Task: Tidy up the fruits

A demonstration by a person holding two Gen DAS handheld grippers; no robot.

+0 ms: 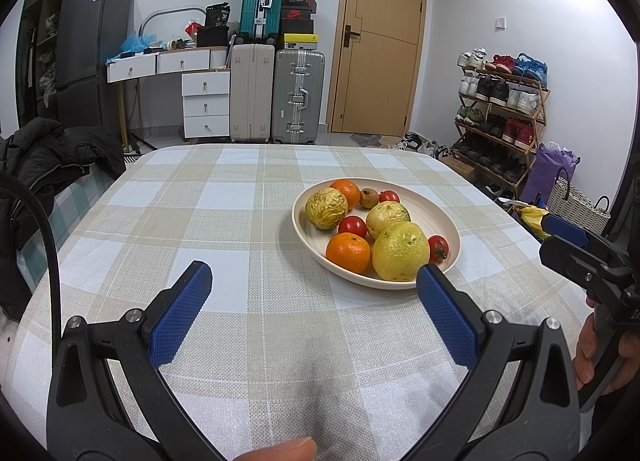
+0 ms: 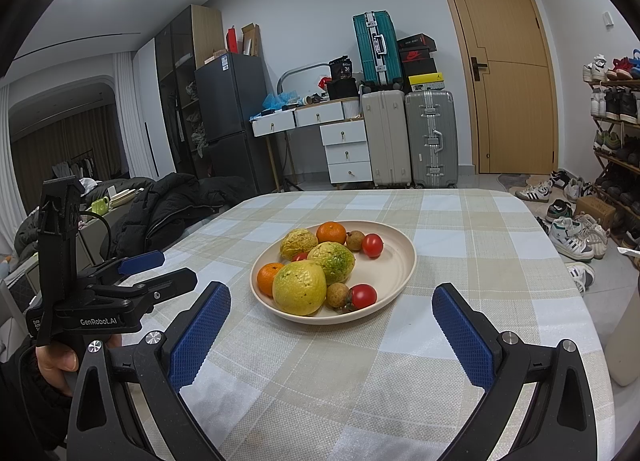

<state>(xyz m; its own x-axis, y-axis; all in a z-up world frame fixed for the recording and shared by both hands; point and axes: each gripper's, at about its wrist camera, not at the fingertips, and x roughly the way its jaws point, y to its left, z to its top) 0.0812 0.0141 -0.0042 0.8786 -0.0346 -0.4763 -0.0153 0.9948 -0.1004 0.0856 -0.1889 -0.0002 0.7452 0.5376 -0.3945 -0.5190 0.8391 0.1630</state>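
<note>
yellow-green fruits (image 2: 299,293) 3 — oranges (image 2: 331,232) 2 — tomatoes (image 2: 372,245) 3 — small brown fruits (image 2: 355,240) 2 — plate (image 2: 394,273) 1

A checked-cloth table (image 1: 248,221) carries one cream plate (image 1: 448,221).

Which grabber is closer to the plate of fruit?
Left, I think, but barely. The left gripper has one tip almost at the plate rim, plate on its right. The right gripper faces it squarely, a little back.
</note>
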